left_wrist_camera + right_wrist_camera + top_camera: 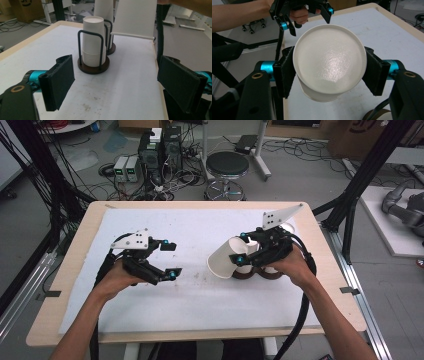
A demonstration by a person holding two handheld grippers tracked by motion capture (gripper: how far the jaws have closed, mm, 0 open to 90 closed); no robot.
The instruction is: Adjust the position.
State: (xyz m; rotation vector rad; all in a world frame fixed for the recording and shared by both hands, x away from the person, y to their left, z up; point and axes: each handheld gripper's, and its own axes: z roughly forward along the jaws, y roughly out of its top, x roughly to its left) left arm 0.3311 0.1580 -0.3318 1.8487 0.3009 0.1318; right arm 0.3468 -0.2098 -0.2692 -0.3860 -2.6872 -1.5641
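Room: workshop floor with tangled cables, a round black stool (227, 166) and computer boxes beyond the far edge of the table
Surface: light wooden table (75, 245) covered by a white mat (200, 300), lightly stained near the middle
Right gripper (241, 248): clenched on a white paper cup (227, 257); in the right gripper view the pads press both sides of the cup (329, 62) just below its rim
Cup position: lifted off the mat and tipped on its side, flat bottom toward the gripper's own camera, mouth toward the left hand
Cup holders: two dark round bases with black wire loops, touching side by side on the right half of the mat, just beneath the right hand; the nearer cup holder (93, 66) carries a stack of white cups (93, 40), the second stands right behind it
Left gripper (170, 260): released, jaws standing apart with nothing between them, held above the left half of the mat, well apart from the cup
Left gripper aim: pointing across the mat at the holders
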